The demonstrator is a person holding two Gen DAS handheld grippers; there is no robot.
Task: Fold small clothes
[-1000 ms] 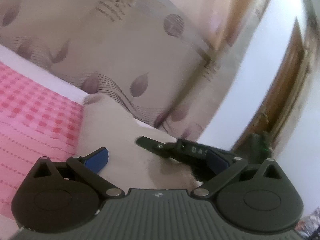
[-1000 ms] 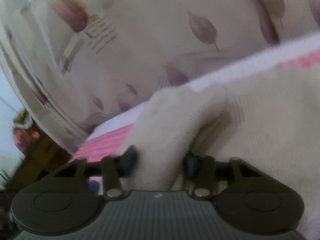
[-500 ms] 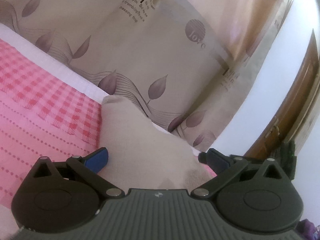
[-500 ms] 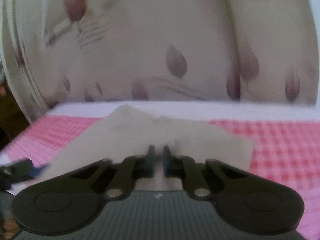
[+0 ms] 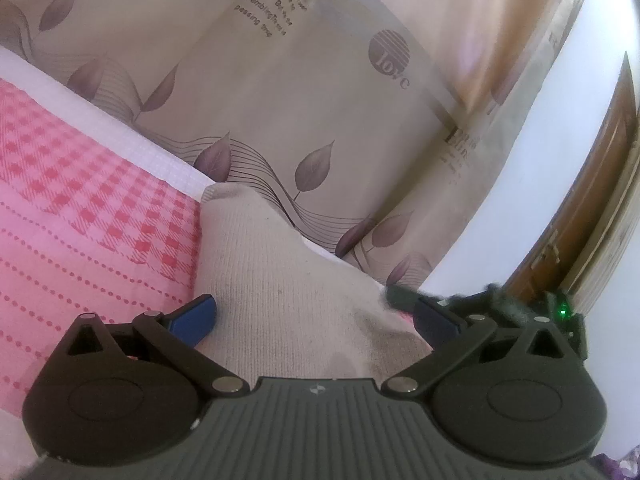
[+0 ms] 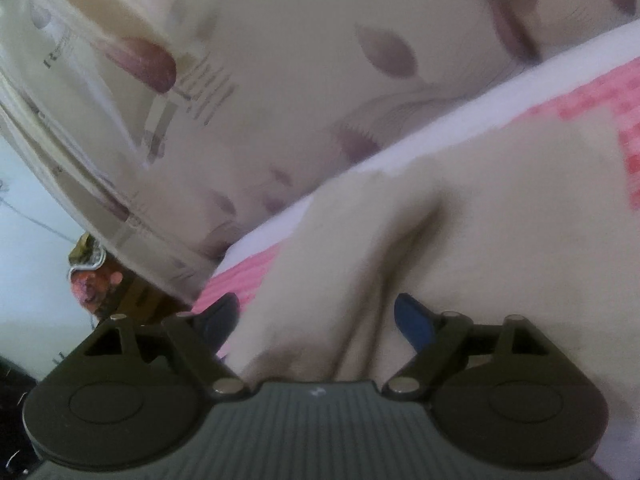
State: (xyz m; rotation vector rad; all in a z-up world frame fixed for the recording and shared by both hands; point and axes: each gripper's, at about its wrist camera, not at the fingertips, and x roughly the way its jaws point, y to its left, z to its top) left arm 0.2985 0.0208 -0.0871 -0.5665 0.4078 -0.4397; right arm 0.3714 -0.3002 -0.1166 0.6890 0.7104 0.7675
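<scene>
Right wrist | right gripper [image 6: 316, 320] jaws opening astride beige garment [image 6: 480, 240] | left gripper [image 5: 316, 316] jaws wide

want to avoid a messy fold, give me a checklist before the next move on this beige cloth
1. Right gripper free of the cloth: ok, its jaws are opening, and a raised fold lies between them unpinched.
2. Left gripper open: ok, the cloth lies between its spread fingers.
3. Cloth lying on the pink checked sheet: ok.
4. Cloth flat: not ok, a ridge stands up in front of the right gripper.
5. Edges lined up: cannot tell, most of the cloth is out of view.
6. Grippers clear of each other: cannot tell, a dark blurred shape sits by the left gripper's right finger.
</scene>
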